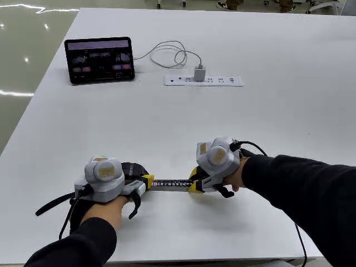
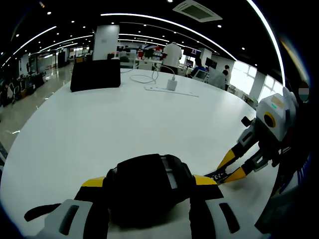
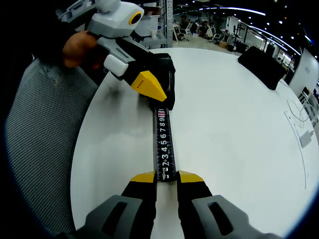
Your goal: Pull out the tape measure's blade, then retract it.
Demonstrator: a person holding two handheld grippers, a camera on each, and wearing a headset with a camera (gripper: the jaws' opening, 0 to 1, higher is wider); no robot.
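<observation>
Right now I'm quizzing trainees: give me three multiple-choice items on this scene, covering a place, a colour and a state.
1. The tablet sits: A near right; B far left; C between the claws.
2. The right claw's tips are: A yellow; B red; C blue.
3. The blade is: A fully retracted; B snapped off; C partly out.
B: it stands at the table's far left. A: yellow tips pinch the blade. C: numbered blade spans from the case in the left claw to the right claw.

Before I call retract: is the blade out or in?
Out, partly: the blade spans from the case to the right tool, numbers showing.
</observation>
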